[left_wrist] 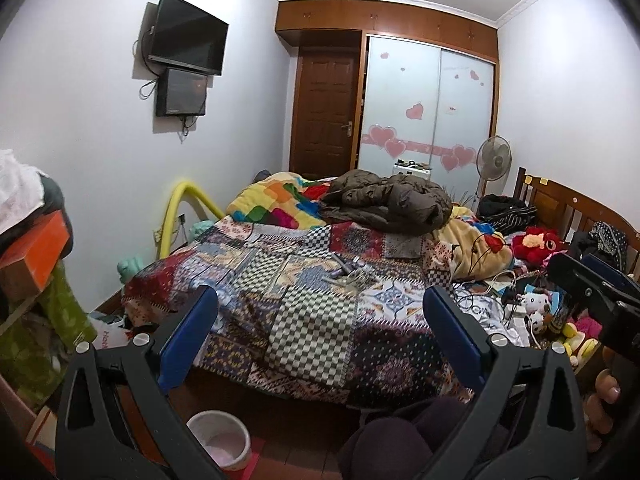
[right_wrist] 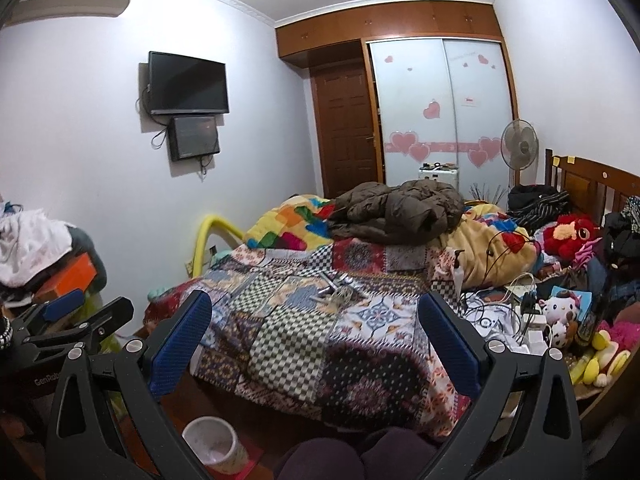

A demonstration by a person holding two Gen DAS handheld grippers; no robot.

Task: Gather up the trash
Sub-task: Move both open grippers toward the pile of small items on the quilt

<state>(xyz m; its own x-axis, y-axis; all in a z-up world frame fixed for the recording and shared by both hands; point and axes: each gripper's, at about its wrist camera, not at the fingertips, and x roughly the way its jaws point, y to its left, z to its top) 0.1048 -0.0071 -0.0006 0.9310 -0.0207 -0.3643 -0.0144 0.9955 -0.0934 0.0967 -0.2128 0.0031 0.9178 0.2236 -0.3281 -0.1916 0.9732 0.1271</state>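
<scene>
A few small pieces of trash (left_wrist: 348, 274), silvery wrappers and scraps, lie on the patchwork bedspread (left_wrist: 304, 312) in the middle of the bed; they also show in the right wrist view (right_wrist: 336, 286). A white waste bin (left_wrist: 218, 434) stands on the floor at the bed's near edge, also seen in the right wrist view (right_wrist: 212, 444). My left gripper (left_wrist: 320, 320) is open and empty, held above the bed's near end. My right gripper (right_wrist: 316, 322) is open and empty, beside it.
A brown jacket (left_wrist: 388, 200) and a colourful quilt (left_wrist: 276, 200) lie at the bed's far end. Plush toys, cables and chargers (left_wrist: 532, 304) crowd the right side by the wooden headboard (left_wrist: 560, 204). Stacked boxes and clothes (left_wrist: 32, 256) stand at left. My knees (left_wrist: 392, 436) are below.
</scene>
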